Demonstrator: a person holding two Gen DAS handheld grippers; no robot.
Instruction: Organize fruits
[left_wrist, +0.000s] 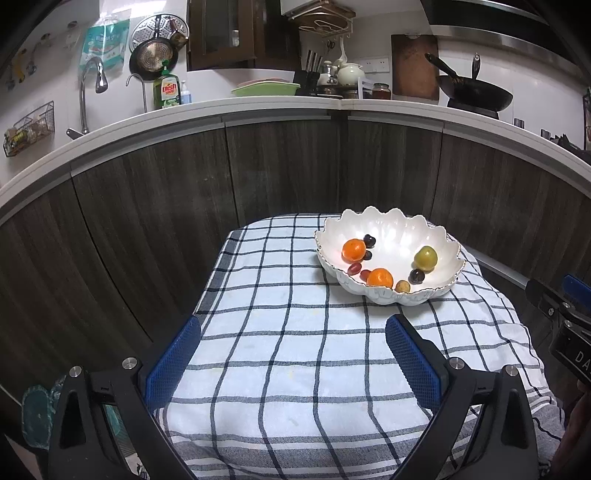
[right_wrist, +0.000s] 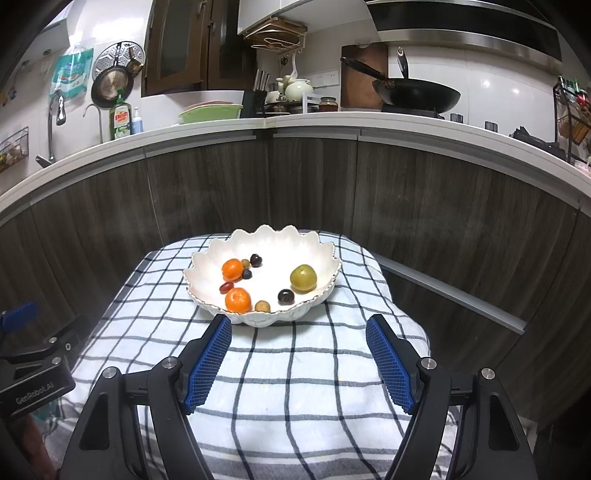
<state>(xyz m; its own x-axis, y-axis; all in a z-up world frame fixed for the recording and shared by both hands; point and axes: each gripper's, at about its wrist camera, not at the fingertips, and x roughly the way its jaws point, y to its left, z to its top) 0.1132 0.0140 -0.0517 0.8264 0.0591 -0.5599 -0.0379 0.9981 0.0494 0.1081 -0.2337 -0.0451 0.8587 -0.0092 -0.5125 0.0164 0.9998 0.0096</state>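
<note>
A white scalloped bowl (left_wrist: 439, 236) (right_wrist: 273, 242) sits on the far part of a checked cloth (left_wrist: 288, 354) (right_wrist: 295, 369). It holds two oranges (left_wrist: 354, 249) (right_wrist: 238, 299), a green fruit (left_wrist: 425, 257) (right_wrist: 303, 278), dark plums (left_wrist: 416, 275) (right_wrist: 286, 296), red grapes (left_wrist: 355, 268) (right_wrist: 226, 287) and a small tan fruit (left_wrist: 402, 286) (right_wrist: 262, 306). My left gripper (left_wrist: 293, 325) is open and empty above the cloth, near side left of the bowl. My right gripper (right_wrist: 298, 325) is open and empty just in front of the bowl.
Dark wood cabinet fronts (left_wrist: 280, 166) and a white counter (right_wrist: 314, 123) rise behind the table. On the counter stand a wok (right_wrist: 417, 94), a green basin (right_wrist: 210, 112), dish soap (left_wrist: 166, 90) and a faucet (left_wrist: 86, 92). The other gripper shows at the frame edge (left_wrist: 569, 317) (right_wrist: 33, 362).
</note>
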